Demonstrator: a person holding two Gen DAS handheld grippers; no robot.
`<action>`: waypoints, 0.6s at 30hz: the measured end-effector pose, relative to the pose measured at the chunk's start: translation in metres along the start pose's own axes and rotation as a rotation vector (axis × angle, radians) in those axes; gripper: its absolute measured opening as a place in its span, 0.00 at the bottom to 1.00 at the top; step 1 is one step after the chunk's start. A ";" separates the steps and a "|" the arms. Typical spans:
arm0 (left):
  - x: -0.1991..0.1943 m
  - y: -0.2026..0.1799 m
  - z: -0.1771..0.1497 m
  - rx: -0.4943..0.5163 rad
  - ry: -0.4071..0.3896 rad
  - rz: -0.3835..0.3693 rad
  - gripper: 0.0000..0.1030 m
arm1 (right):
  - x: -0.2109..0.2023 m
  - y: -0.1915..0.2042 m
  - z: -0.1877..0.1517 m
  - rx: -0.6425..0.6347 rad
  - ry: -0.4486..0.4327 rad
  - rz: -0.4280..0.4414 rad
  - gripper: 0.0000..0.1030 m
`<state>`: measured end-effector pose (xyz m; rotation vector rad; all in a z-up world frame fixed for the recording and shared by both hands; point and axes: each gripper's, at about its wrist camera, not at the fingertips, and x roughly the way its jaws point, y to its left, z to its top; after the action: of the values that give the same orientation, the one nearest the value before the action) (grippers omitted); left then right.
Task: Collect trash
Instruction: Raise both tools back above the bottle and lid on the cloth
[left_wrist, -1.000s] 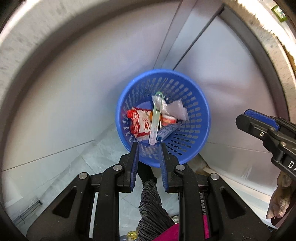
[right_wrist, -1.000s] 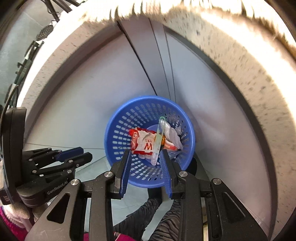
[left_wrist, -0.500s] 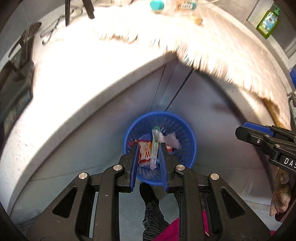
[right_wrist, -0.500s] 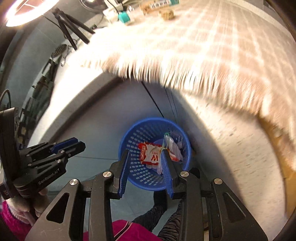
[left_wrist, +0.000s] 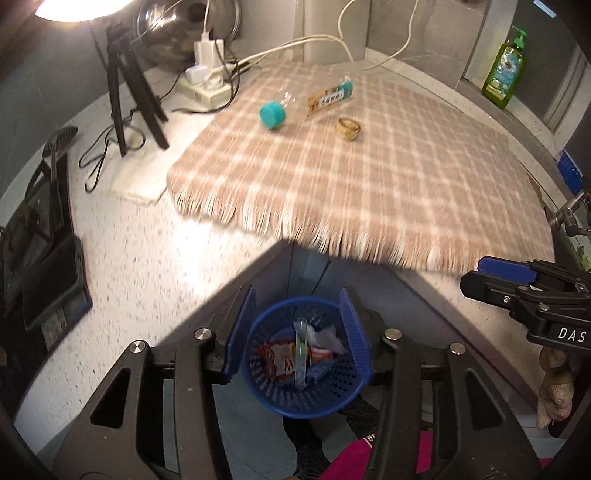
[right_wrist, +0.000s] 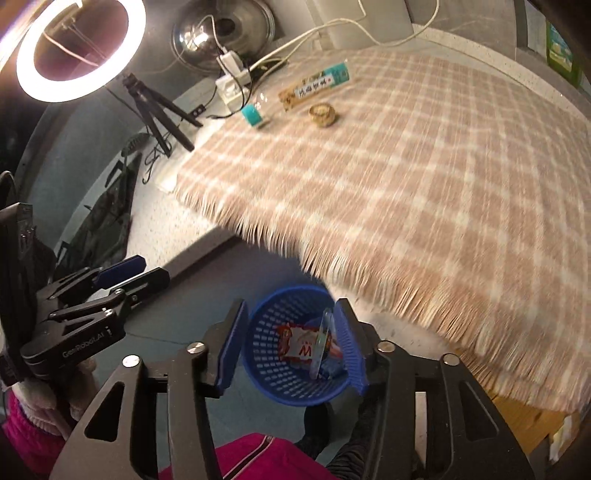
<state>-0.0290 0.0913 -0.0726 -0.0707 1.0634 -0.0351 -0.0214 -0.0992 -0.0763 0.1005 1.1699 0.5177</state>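
Trash left on the cloth (left_wrist: 388, 177): cap (left_wrist: 272, 115), wrapper (left_wrist: 330, 96), ring (left_wrist: 348, 128); earlier pieces are seen in the basket (left_wrist: 306, 397) below. Both grippers, left (left_wrist: 297, 334) and right (right_wrist: 290, 338), are opening and empty. A reach across the cloth is judged next.

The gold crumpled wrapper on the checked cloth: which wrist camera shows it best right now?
The left wrist view: the gold crumpled wrapper sits nearer the frame's centre, less blurred, beside the snack bar wrapper. The right wrist view also shows it unobstructed, but more smeared.
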 end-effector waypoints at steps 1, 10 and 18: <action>0.000 -0.005 0.004 0.005 -0.006 0.000 0.47 | -0.003 -0.003 0.004 0.003 -0.010 -0.001 0.49; 0.004 -0.022 0.041 0.037 -0.047 0.012 0.47 | -0.018 -0.028 0.043 0.006 -0.066 -0.003 0.63; 0.017 -0.017 0.072 0.020 -0.051 0.022 0.48 | -0.021 -0.038 0.074 -0.038 -0.087 -0.003 0.71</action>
<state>0.0423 0.0760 -0.0517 -0.0411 1.0130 -0.0239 0.0521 -0.1280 -0.0415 0.0878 1.0745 0.5279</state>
